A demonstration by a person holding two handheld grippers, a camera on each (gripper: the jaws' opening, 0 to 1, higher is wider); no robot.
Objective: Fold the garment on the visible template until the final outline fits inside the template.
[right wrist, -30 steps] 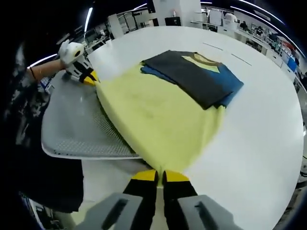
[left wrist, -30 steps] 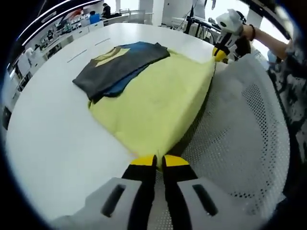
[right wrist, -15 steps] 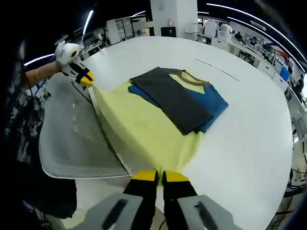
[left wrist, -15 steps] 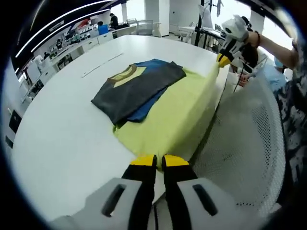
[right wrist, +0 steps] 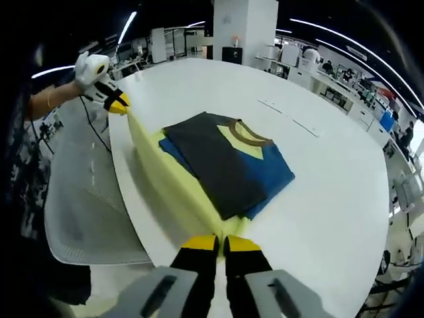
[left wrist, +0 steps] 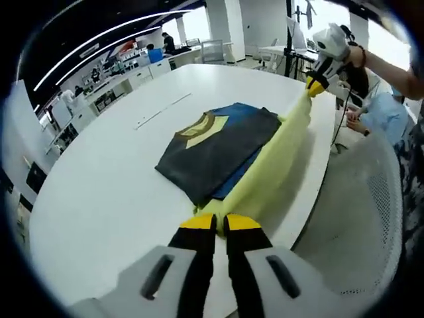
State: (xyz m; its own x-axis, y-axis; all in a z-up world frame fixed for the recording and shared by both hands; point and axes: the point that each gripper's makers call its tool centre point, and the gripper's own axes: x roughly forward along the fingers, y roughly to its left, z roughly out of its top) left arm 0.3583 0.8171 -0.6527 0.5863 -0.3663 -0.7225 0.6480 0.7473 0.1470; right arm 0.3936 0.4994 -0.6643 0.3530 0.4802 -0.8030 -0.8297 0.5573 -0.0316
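White round worktop carries everything. Yellow garment hangs taut betw. both claws along worktop's near edge, lifted, partly under folded dark/blue shirt. Left claw clenched on one corner, right claw clenched on the other. Fabric looks light, soft, limp: likely sags w/o tension, so hold corners, keep edge stretched.
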